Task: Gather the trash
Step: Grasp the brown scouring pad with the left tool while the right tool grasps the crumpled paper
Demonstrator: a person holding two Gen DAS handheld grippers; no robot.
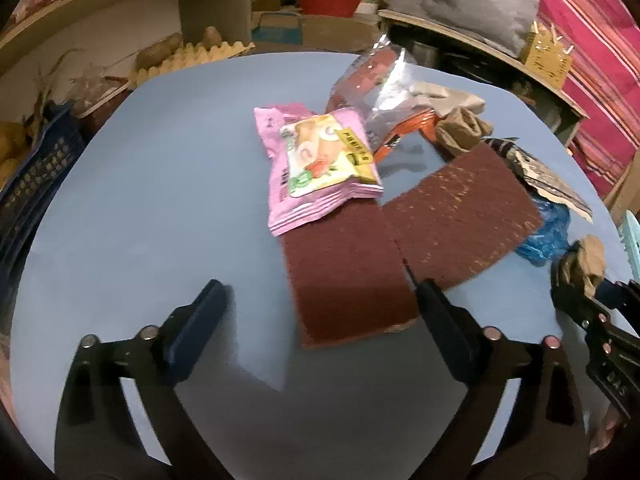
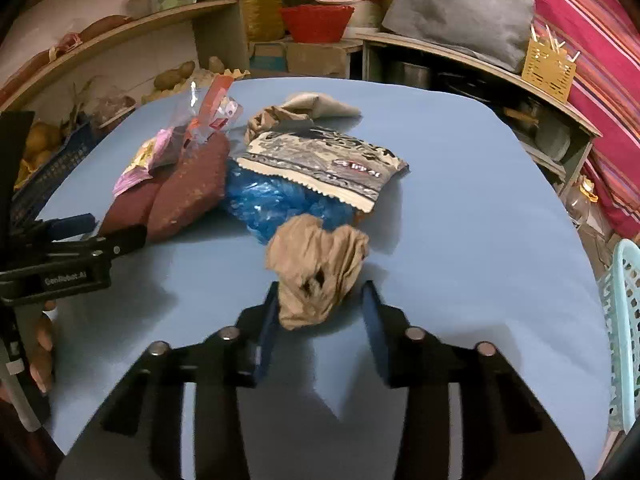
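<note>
Trash lies on a blue table [image 1: 140,208]: a pink snack wrapper [image 1: 316,164], two maroon scouring pads [image 1: 348,276] [image 1: 460,216], a silver-and-orange wrapper [image 1: 376,88], a grey patterned wrapper [image 2: 320,164], a blue plastic bag [image 2: 276,204] and crumpled brown paper [image 1: 460,132]. My left gripper [image 1: 320,300] is open and empty, its right finger at the near pad's edge. My right gripper [image 2: 320,300] holds a crumpled brown paper wad [image 2: 316,268] between its fingers; it also shows in the left wrist view [image 1: 588,260].
A light teal basket [image 2: 620,320] stands at the table's right edge. A dark blue crate [image 1: 36,184] with potatoes sits off the left edge. Shelves with a red bowl [image 2: 316,20], a white bucket and a grey bag line the back.
</note>
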